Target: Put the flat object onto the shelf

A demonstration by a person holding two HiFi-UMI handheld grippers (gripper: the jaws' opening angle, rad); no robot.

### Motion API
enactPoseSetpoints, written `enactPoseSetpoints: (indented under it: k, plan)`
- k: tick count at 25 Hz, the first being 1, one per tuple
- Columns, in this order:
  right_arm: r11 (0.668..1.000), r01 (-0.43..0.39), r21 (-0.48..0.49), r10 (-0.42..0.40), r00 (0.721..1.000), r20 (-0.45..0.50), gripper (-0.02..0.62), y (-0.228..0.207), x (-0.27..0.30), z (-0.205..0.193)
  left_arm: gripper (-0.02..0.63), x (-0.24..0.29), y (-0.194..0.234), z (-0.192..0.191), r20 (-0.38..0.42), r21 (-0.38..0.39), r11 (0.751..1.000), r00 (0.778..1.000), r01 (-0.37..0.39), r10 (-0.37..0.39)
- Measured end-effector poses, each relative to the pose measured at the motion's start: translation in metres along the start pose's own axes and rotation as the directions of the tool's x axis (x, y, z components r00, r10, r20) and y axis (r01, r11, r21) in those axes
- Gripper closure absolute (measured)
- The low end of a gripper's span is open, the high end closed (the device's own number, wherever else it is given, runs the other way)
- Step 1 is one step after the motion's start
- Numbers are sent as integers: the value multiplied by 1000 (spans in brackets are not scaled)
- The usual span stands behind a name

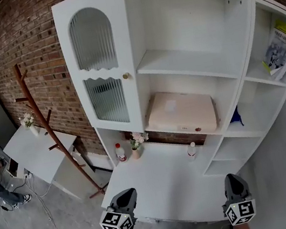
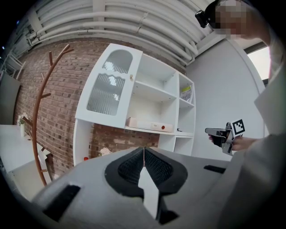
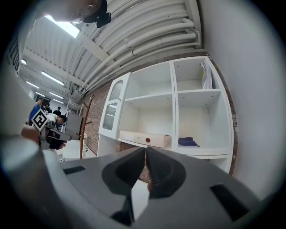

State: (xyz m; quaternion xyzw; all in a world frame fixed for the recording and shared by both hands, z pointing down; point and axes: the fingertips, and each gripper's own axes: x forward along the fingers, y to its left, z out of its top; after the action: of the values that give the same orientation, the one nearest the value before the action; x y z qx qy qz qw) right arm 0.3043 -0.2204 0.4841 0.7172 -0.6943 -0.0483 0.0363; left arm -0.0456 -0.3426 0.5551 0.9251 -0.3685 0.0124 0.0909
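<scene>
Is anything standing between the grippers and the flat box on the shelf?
Nothing visible does. The flat box lies in open view of the left gripper and right gripper; a small bottle stands lower, on the desk.

shelf (image 1: 188,62) looking smooth matt white, door glass (image 1: 92,38) showing ribbed gloss, wall (image 1: 26,44) showing rough red brick, box (image 1: 182,111) looking matt pale card, rack (image 1: 43,123) showing brown wood, left gripper (image 2: 144,151) showing matt grey plastic, textured black pads (image 2: 157,167)
</scene>
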Motion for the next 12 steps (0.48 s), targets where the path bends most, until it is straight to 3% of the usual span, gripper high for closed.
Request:
enactPoseSetpoints:
  k: [12]
  plan:
    - [1000, -15, -16, 15, 1000, 8, 565, 6, -2, 4, 578, 0, -3, 6, -3, 4, 1000, 1000, 8, -8]
